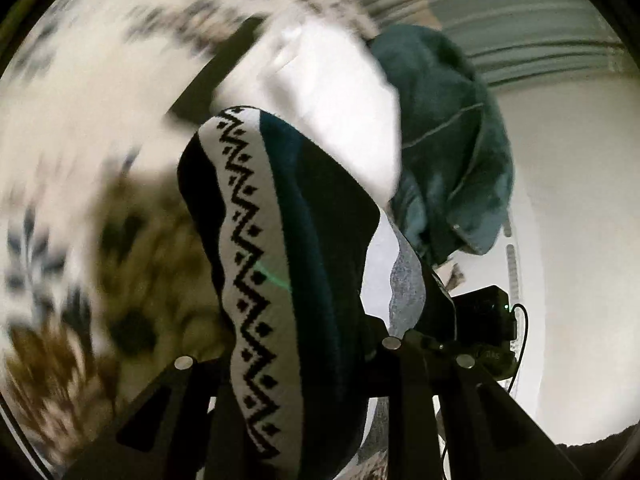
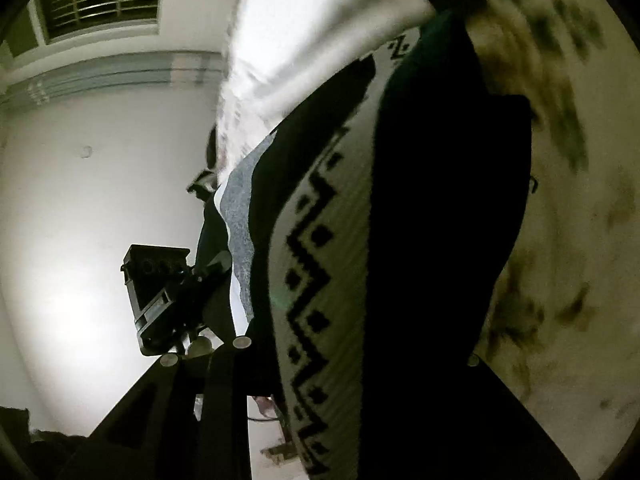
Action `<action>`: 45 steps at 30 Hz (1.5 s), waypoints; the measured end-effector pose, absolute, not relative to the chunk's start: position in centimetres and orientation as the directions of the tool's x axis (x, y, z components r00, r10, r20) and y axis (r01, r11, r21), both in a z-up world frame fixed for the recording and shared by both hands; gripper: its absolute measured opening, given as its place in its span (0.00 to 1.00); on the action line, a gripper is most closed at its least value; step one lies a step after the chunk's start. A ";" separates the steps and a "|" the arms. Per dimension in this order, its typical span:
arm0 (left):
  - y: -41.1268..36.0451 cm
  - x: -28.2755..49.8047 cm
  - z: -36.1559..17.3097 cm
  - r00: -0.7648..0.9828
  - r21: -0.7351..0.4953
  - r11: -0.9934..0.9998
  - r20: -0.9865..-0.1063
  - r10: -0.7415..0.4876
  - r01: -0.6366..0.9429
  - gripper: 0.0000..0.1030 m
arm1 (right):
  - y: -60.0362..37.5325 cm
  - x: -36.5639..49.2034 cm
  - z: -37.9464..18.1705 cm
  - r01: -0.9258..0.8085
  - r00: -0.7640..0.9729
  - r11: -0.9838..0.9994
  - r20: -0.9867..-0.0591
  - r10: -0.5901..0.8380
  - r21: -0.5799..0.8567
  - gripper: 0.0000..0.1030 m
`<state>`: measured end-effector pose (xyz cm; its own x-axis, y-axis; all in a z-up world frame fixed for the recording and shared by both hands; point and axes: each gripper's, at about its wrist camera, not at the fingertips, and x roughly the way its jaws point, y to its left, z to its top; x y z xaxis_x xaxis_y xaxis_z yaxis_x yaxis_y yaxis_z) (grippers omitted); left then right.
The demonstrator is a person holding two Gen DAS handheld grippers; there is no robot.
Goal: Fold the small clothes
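A dark knitted garment (image 1: 304,216) with a white band of black zigzag pattern hangs lifted in the air, close to both cameras. My left gripper (image 1: 320,356) is shut on its lower edge; the cloth covers the fingertips. In the right wrist view the same garment (image 2: 400,240) fills the middle, and my right gripper (image 2: 352,356) is shut on it too. The other gripper shows in each view: the right one (image 1: 484,328) to the right of the cloth, the left one (image 2: 168,304) to its left.
A floral patterned bedsheet (image 1: 60,240) lies blurred on the left. White cloth (image 1: 332,100) and a teal garment (image 1: 448,136) sit behind the lifted one. A white wall (image 2: 80,220) and a barred window (image 2: 104,0) stand beyond.
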<state>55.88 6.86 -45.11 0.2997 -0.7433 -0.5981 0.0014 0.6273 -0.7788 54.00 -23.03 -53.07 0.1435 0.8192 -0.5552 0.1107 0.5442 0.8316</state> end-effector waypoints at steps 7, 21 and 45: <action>6.1 69.5 -38.1 0.333 -0.725 0.682 -0.623 -0.708 0.093 0.19 | -23.6 66.8 -45.9 0.053 0.286 0.591 -0.580 0.763 0.805 0.30; 5.2 81.8 -41.9 0.306 -0.445 0.885 -0.831 -0.464 0.134 0.40 | -22.9 81.1 -48.9 0.146 0.302 0.823 -0.817 0.491 0.549 0.62; 1.9 60.0 -24.4 0.563 -0.059 0.998 -0.824 -0.068 0.035 0.91 | -20.4 56.4 -24.1 0.215 0.541 0.967 -0.807 -0.235 -0.137 1.00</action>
